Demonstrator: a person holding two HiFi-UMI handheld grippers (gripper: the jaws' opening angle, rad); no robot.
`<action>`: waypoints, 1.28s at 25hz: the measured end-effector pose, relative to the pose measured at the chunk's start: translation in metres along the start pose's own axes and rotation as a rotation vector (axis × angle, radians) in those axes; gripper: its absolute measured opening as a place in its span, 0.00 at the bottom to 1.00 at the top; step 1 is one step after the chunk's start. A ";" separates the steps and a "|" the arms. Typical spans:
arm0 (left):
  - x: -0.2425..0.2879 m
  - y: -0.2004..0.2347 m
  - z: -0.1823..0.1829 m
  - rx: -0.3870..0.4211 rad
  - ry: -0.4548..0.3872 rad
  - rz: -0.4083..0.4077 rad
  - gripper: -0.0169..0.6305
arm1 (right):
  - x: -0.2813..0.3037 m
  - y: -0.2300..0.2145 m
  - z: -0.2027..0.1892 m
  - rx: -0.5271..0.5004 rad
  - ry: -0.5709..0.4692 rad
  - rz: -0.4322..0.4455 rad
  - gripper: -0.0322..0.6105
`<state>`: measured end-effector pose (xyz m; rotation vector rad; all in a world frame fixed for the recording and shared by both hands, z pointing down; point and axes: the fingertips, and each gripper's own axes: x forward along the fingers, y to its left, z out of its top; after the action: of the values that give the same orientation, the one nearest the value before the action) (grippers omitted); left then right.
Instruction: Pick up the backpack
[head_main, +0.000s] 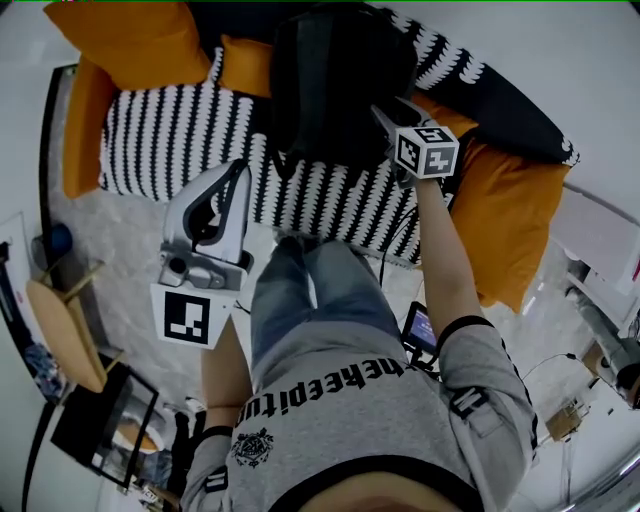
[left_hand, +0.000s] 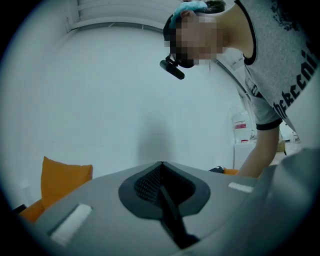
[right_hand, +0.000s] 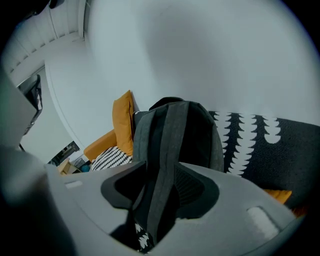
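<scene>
A black backpack (head_main: 330, 80) stands upright on the sofa against its back. In the right gripper view the backpack (right_hand: 200, 130) fills the middle, and its grey strap (right_hand: 170, 145) runs down between the jaws. My right gripper (head_main: 382, 115) is at the backpack's right side; seen from its own camera, the right gripper (right_hand: 160, 163) is open, with a gap showing left of the strap. My left gripper (head_main: 238, 168) hangs over the sofa's front edge, left of the backpack and apart from it. In its own view the left gripper (left_hand: 161, 163) is shut on nothing and faces a bare wall.
The sofa carries a black-and-white patterned throw (head_main: 170, 140) and orange cushions (head_main: 130, 40) (head_main: 510, 210). The person's legs (head_main: 310, 290) stand at the sofa's front. A wooden stool (head_main: 65, 320) is on the floor at left, a small screen (head_main: 420, 330) at right.
</scene>
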<state>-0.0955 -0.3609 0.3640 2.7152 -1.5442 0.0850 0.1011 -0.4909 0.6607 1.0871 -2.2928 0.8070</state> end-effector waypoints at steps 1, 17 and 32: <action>0.000 0.000 -0.001 -0.001 0.000 0.002 0.05 | 0.004 -0.003 -0.002 0.003 0.010 0.002 0.33; -0.001 0.001 -0.020 -0.026 0.043 0.033 0.05 | 0.057 -0.015 -0.027 0.006 0.131 0.070 0.37; -0.003 0.013 -0.031 -0.023 0.073 0.071 0.05 | 0.079 -0.003 -0.030 -0.028 0.130 0.106 0.15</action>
<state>-0.1091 -0.3632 0.3950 2.6084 -1.6116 0.1647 0.0631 -0.5128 0.7328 0.8809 -2.2601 0.8580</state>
